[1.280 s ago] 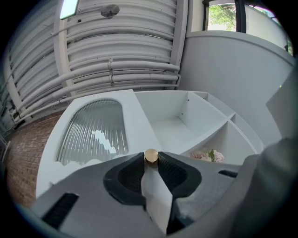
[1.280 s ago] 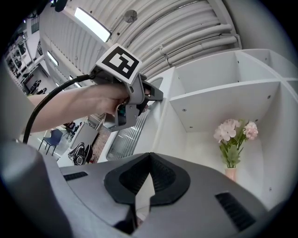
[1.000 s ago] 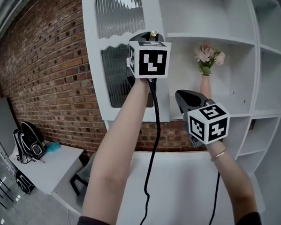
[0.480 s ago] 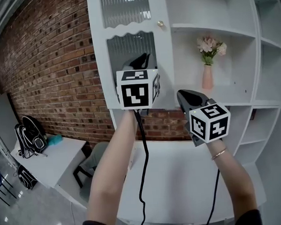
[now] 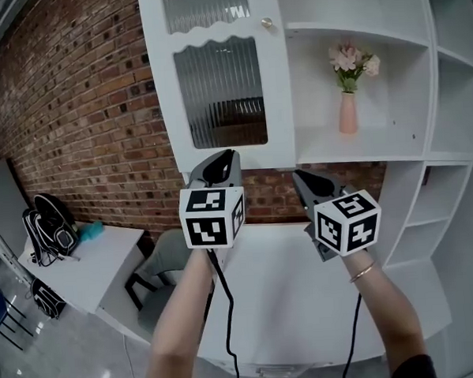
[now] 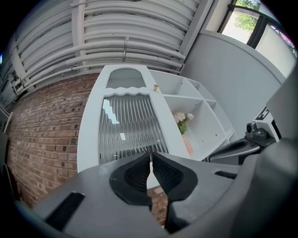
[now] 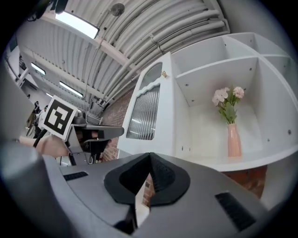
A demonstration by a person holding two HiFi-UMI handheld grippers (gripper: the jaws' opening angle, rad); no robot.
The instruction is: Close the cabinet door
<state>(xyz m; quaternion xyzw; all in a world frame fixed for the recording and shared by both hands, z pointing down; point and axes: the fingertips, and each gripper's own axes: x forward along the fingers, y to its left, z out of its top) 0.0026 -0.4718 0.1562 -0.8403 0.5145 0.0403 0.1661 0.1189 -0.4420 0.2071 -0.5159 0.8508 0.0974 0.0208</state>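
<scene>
The white cabinet door (image 5: 215, 75) has ribbed glass panes and a small gold knob (image 5: 266, 22). It lies flat against the cabinet front, next to the open shelves. My left gripper (image 5: 223, 157) hangs below the door, apart from it, pointing a little upward. Its jaws have just been closing and now stand together with nothing between them (image 6: 150, 155). My right gripper (image 5: 299, 175) is beside it, under the shelf edge, also shut and empty (image 7: 150, 155). The door (image 6: 128, 125) fills the left gripper view, and the knob (image 7: 164, 74) shows in the right gripper view.
A pink vase (image 5: 348, 111) of flowers stands on the open shelf right of the door. A white table (image 5: 305, 299) lies below both arms. At the left, by the brick wall (image 5: 82, 113), are a side table with a backpack (image 5: 49, 233) and a chair (image 5: 158, 267).
The left gripper has come away from the knob and dropped well below the door. The right gripper has sunk a little. The door looks flatter against the cabinet.
</scene>
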